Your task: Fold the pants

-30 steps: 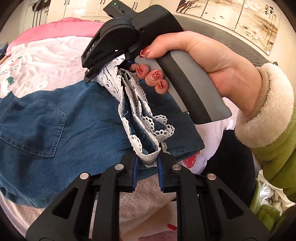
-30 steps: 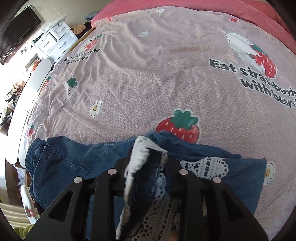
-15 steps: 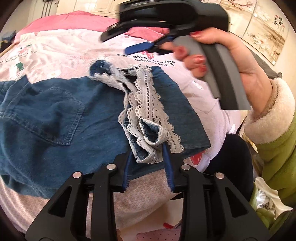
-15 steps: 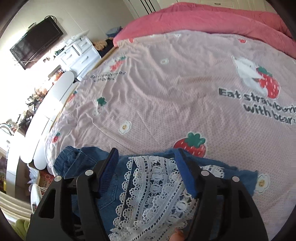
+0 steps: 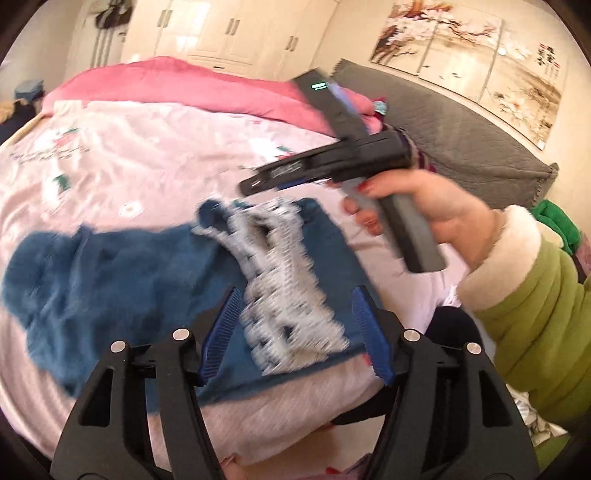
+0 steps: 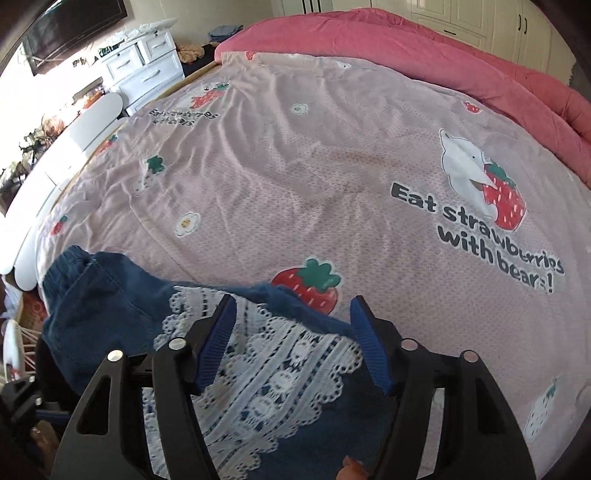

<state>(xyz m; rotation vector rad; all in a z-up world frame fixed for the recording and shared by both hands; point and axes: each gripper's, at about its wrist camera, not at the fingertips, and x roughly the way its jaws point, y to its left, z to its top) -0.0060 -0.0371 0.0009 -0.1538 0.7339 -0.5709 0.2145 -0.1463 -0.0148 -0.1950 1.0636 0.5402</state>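
a bed (image 6: pixel 314 177) fills both views, spread with a pale pink sheet printed with strawberries, flowers, a white bear and the words "eat strawberries with bears!". a deep pink quilt (image 6: pixel 424 48) is bunched along its far edge at twelve o'clock. in the right wrist view a white dresser (image 6: pixel 147 70) stands at eleven o'clock beside a dark screen (image 6: pixel 74 29) on the wall. in the left wrist view white wardrobes (image 5: pixel 229 29) stand at twelve o'clock, with a grey headboard (image 5: pixel 461 136) and flower paintings (image 5: pixel 469 62) at two o'clock.

the pants (image 5: pixel 110 280), blue denim with white lace trim (image 6: pixel 280 369), lie folded on the near edge of the bed, blurred in the left view.

the left tongs (image 5: pixel 295 332) hang above the lace hem, jaws opening, apart from the cloth. the right tongs (image 6: pixel 291 339) hang over the same lace, jaws closing but wide of it, not pressing. in the left view the right hand (image 5: pixel 417 199), in a green sleeve (image 5: pixel 524 306) with a cream cuff, grips the grey handle at three o'clock, its tongs pointing towards nine o'clock above the pants
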